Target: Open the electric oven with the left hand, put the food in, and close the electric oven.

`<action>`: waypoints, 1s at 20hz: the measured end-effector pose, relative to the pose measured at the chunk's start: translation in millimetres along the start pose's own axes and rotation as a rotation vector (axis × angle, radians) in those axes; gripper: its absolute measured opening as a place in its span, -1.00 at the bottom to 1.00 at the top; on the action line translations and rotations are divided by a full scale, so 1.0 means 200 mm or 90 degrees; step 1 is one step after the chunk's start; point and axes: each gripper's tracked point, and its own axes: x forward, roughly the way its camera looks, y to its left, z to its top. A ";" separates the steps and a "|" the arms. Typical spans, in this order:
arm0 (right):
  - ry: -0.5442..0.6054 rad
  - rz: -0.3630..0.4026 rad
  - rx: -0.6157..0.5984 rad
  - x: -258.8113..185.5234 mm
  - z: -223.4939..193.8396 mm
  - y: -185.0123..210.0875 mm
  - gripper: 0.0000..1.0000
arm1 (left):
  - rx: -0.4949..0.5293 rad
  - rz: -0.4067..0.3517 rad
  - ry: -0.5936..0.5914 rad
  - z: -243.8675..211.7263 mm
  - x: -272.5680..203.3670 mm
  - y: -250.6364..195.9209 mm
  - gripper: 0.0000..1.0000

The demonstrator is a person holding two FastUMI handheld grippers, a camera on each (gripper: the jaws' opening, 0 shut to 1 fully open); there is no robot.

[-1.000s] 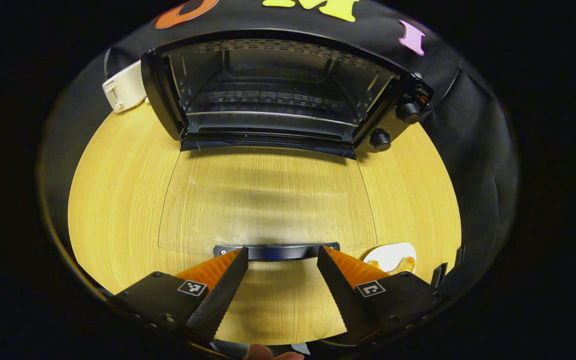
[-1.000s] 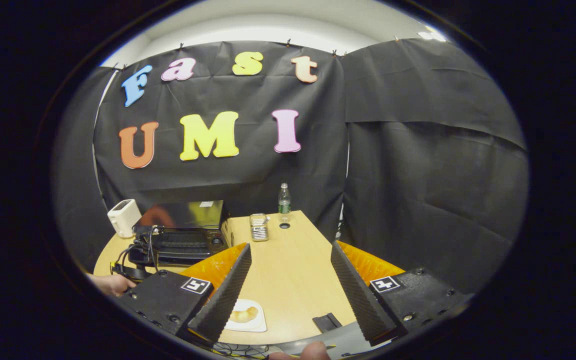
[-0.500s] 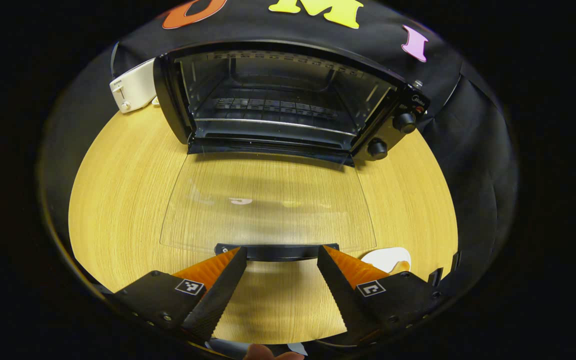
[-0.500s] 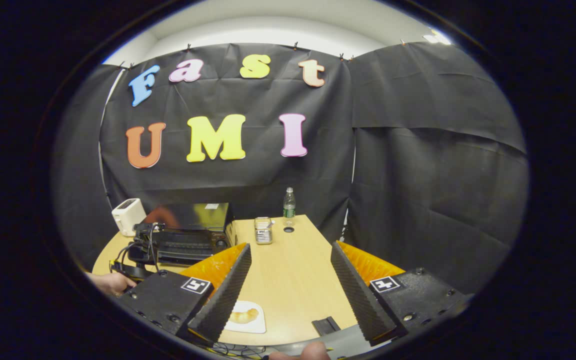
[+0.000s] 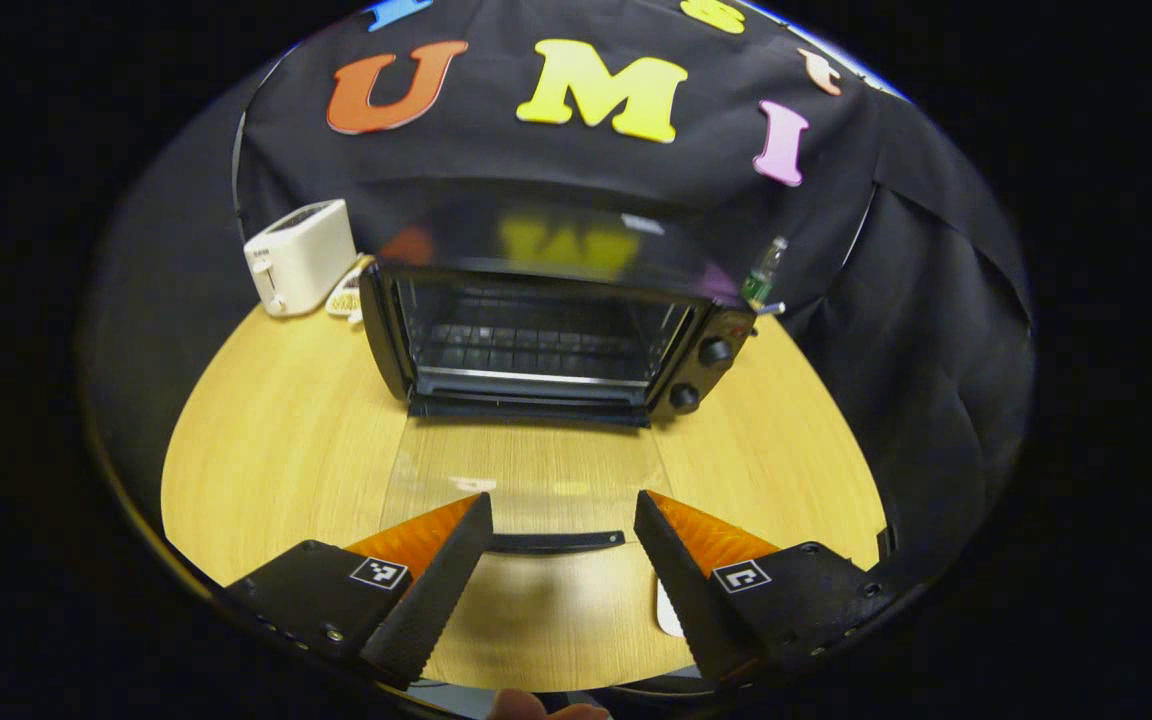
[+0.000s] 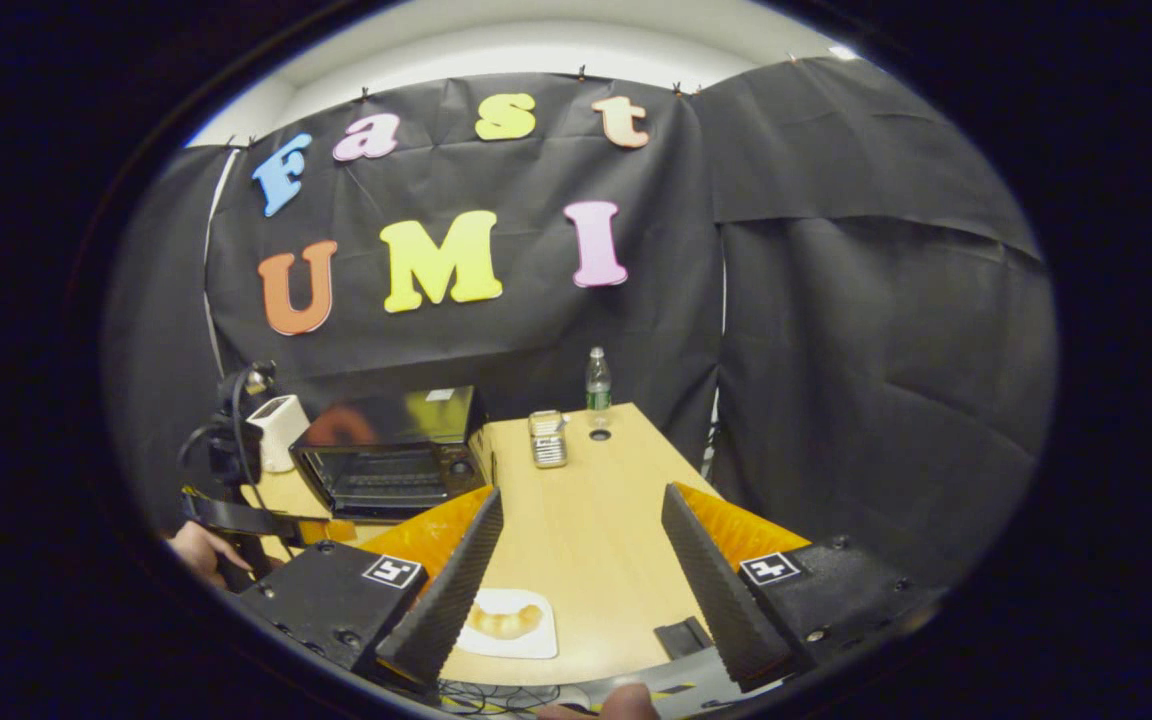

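Two grippers are seen spread wide, empty. Oven (image 5: 546,340) lies ahead of left gripper (image 5: 563,560), door (image 5: 526,475) folded down. Food (image 6: 504,622) sits below right gripper (image 6: 576,575); pickup is judged next.

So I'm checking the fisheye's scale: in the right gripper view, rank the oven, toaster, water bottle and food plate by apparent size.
1. oven
2. food plate, though it lies nearest the camera
3. toaster
4. water bottle

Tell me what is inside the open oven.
Inside the oven a wire rack spans the cavity, with no food on it. The space under the rack and the rear corners are too dark to make out.
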 end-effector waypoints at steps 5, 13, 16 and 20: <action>0.098 0.042 0.016 0.13 -0.30 0.11 1.00 | 0.035 0.019 -0.168 0.28 -0.35 -0.01 0.89; 0.266 0.100 0.084 0.32 -0.77 0.33 0.91 | 0.063 0.061 -0.308 0.47 -0.79 0.03 0.89; 0.323 0.105 0.112 0.37 -0.95 0.37 0.90 | 0.043 0.075 -0.320 0.49 -0.85 0.06 0.89; 0.392 0.094 0.139 0.46 -1.12 0.39 0.80 | 0.021 0.094 -0.323 0.50 -0.89 0.11 0.89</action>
